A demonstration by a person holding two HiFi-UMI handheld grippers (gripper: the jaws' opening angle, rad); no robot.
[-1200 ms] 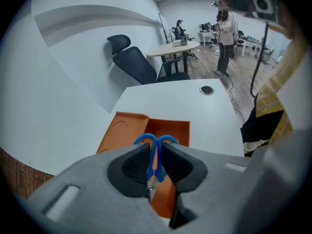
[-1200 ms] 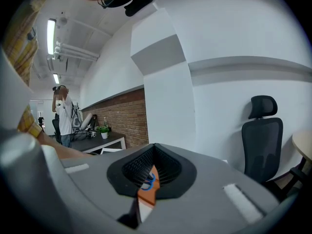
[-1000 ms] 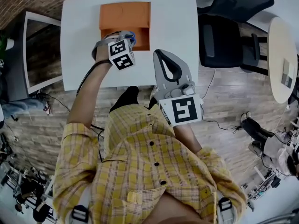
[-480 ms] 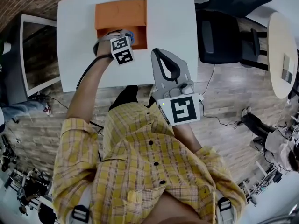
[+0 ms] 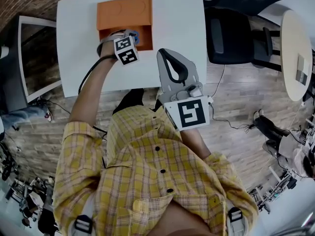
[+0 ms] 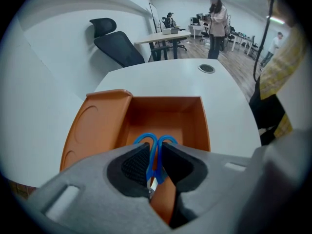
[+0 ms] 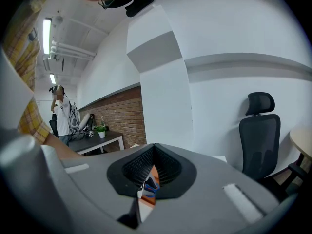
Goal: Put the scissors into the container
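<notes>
Scarcely anything is shifted since a second ago: both grippers are kept where they were. Nearest, the right gripper (image 5: 170,58) is held above the near edge of the white rectangular table (image 5: 182,18), its jaws closed together with nothing gripped. Farther on, the left gripper (image 6: 155,160) is clamped on the blue-handled metal scissors (image 6: 155,147), whose handle loops are pointed away over the open compartment of the orange rectangular plastic container (image 5: 123,14). Whether the scissors touch its floor cannot be told. The container is set against the table's far edge, left of the middle. A black office chair (image 5: 231,33) is seen beyond the table's right edge.
</notes>
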